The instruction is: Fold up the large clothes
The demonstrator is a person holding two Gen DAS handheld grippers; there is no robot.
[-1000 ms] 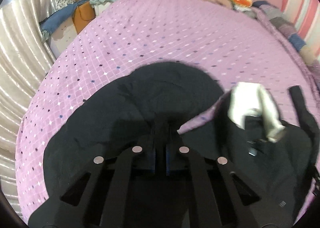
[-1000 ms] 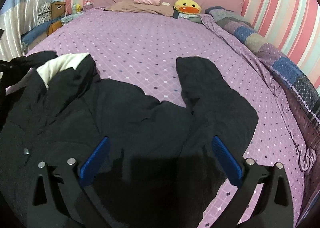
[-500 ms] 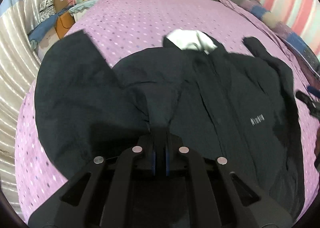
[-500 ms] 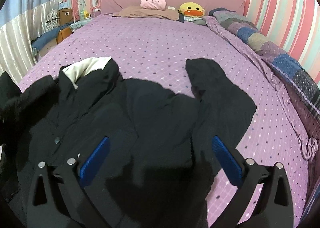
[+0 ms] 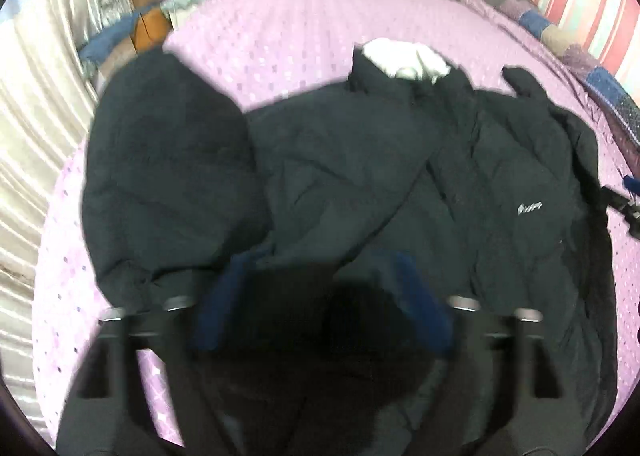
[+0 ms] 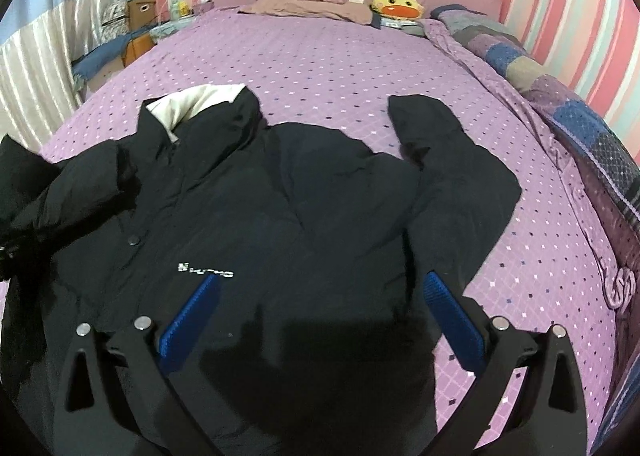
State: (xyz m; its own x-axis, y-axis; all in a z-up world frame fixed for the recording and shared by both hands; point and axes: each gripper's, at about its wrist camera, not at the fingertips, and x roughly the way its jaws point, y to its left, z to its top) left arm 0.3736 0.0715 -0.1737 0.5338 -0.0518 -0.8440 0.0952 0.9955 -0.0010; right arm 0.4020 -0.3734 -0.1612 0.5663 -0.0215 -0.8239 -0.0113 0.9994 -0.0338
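Black jacket [image 6: 248, 224] fabric lies between the spread, just-opened jaws of the left hand-held gripper [image 5: 320, 296], unpinched; the right hand-held gripper [image 6: 320, 316] hovers spread above its hem. It sprawls front-up on the purple dotted bed [image 6: 328, 68], collar toward the pillows.

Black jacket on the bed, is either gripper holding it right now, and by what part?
Neither. The left gripper has just been opening, and the right gripper is open above the black jacket.

- Left gripper [image 5: 320, 296]: pitched steeply down, jaws just opened wide, blurred, nothing pinched.
- Right gripper [image 6: 320, 316]: pitched steeply down, jaws spread wide, nothing between the pads.
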